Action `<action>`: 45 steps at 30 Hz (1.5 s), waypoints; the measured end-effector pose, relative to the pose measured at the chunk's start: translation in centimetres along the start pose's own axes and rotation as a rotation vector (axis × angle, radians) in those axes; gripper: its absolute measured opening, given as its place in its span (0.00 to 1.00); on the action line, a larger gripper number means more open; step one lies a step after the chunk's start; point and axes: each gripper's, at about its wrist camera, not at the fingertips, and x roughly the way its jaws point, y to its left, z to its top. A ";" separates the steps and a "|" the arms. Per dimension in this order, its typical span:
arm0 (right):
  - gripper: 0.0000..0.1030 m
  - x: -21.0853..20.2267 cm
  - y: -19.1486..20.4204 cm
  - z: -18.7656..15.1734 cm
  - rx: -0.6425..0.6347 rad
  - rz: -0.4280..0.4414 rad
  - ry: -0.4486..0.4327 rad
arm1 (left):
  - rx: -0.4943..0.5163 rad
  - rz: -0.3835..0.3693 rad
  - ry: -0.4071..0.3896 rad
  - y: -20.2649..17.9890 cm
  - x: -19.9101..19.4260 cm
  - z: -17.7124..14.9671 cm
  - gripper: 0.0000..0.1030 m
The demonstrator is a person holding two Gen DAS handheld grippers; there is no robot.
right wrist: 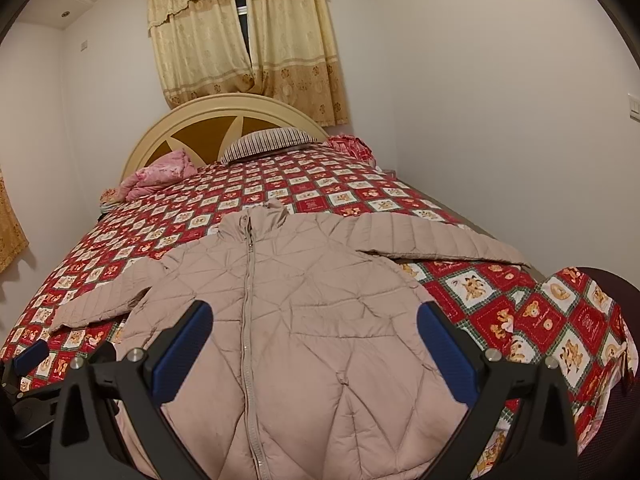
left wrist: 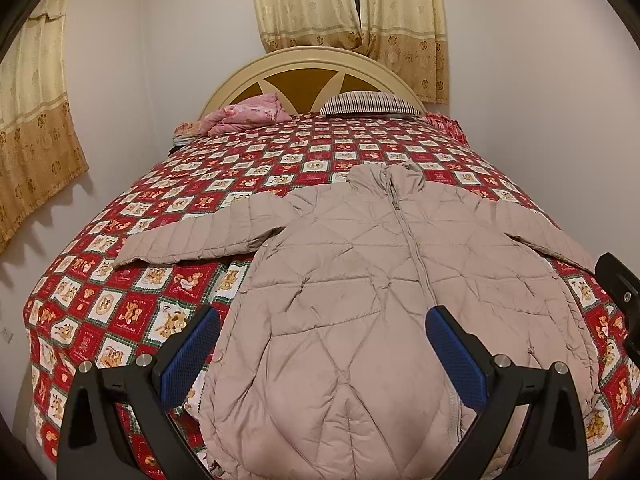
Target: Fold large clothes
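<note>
A beige quilted puffer jacket (left wrist: 352, 280) (right wrist: 296, 312) lies flat and zipped on the bed, collar toward the headboard, both sleeves spread sideways. My left gripper (left wrist: 322, 320) hovers open above the jacket's lower left half, its blue pads (left wrist: 192, 356) wide apart with nothing between them. My right gripper (right wrist: 314, 314) hangs open over the lower right half, blue pads (right wrist: 448, 352) spread just as wide. The left gripper's tip (right wrist: 32, 354) shows at the left edge of the right wrist view. The jacket's hem is hidden below both frames.
The bed has a red patchwork bear-print cover (left wrist: 132, 280) (right wrist: 540, 312). A pink folded blanket (left wrist: 248, 116) and a striped pillow (left wrist: 368, 104) lie by the cream headboard (right wrist: 224, 108). Walls stand close on both sides. A dark chair back (right wrist: 616, 288) is at the right.
</note>
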 end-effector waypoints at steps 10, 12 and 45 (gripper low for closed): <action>1.00 0.0 0.0 -0.1 0.000 0.000 0.003 | 0.001 0.003 0.000 -0.1 0.1 -0.1 0.99; 1.00 0.0 0.0 -0.2 0.000 0.001 0.005 | 0.001 0.003 0.000 0.0 0.1 -0.2 0.99; 1.00 0.2 0.4 -0.5 0.000 0.000 0.021 | 0.002 0.000 0.019 -0.1 0.6 -0.8 0.99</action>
